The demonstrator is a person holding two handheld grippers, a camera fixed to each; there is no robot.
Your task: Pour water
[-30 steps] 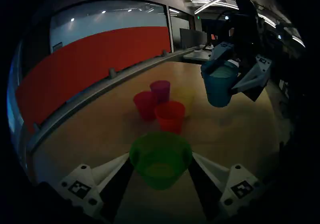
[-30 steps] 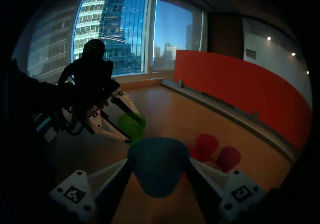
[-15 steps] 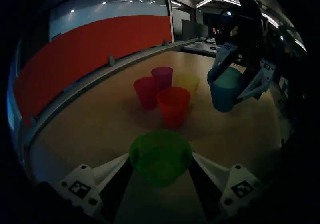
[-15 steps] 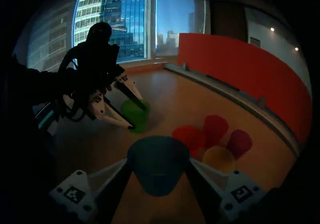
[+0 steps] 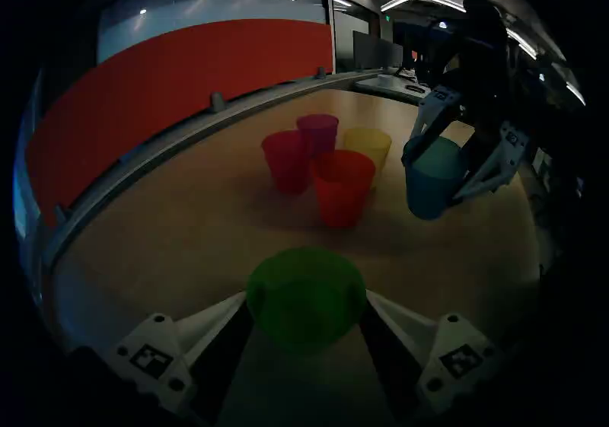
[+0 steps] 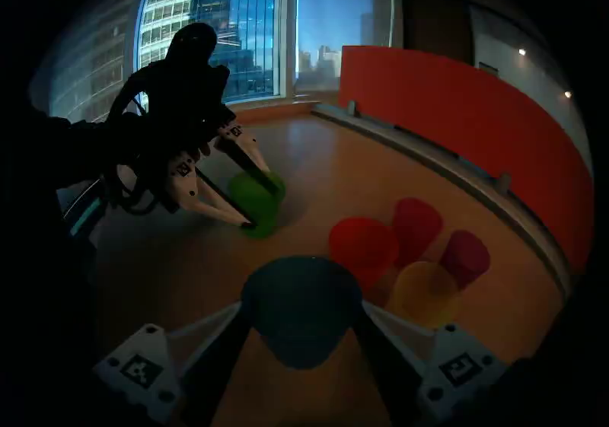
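Observation:
My left gripper (image 5: 304,299) is shut on a green cup (image 5: 304,294), held low over the wooden table (image 5: 183,221). The right gripper view has this gripper (image 6: 259,208) and the green cup (image 6: 257,197) at middle left, close to the tabletop. My right gripper (image 6: 301,313) is shut on a blue cup (image 6: 301,305). From the left gripper view, that gripper (image 5: 440,174) holds the blue cup (image 5: 430,183) in the air, just right of the standing cups. I cannot tell whether either held cup has water in it.
Several cups stand clustered mid-table: orange-red (image 5: 342,187), crimson (image 5: 288,160), magenta (image 5: 317,132), yellow (image 5: 368,147). A raised rail (image 5: 152,157) and a red wall panel (image 5: 167,77) run along the table's far side. A person's dark shape (image 6: 179,92) stands behind the left gripper.
The blue cup has come down and now hangs beside the yellow and orange-red cups. The green cup has settled lower toward the table. Both grips are unchanged.

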